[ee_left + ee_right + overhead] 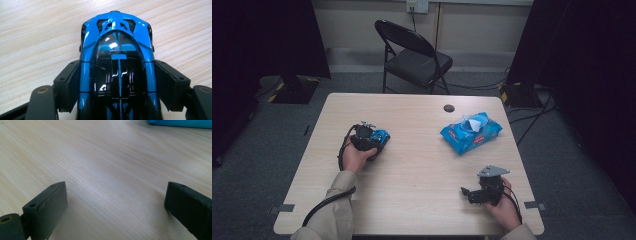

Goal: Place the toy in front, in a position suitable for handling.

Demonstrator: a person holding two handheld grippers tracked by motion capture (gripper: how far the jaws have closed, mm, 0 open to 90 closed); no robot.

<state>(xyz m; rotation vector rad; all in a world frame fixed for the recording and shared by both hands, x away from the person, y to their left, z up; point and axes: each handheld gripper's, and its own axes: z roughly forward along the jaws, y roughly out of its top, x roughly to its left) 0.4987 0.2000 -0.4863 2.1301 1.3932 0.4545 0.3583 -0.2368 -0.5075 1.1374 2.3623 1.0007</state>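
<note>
Holding nothing, right gripper [468, 191] sits low at the near right of the table [412, 200], jaws spread wide over bare wood in its own view. Left gripper [117, 82] straddles the toy car [117, 57] on the left half of the table; pads [68, 82] sit flush against both flanks, so I'd call it pinched, though the contact line is dark. In the high view the left hand [354, 157] covers most of the car [381, 136].

Risks from here:
- Car body is glossy and tapered; pads grip the sloped flanks, so a lift could let it slide out nose first.
- Wheels may roll if it's pushed rather than lifted.
- Cable trailing off the near edge could tug the wrist.

Farther right, wipes pack [471, 131] lies well apart, flap open.
</note>
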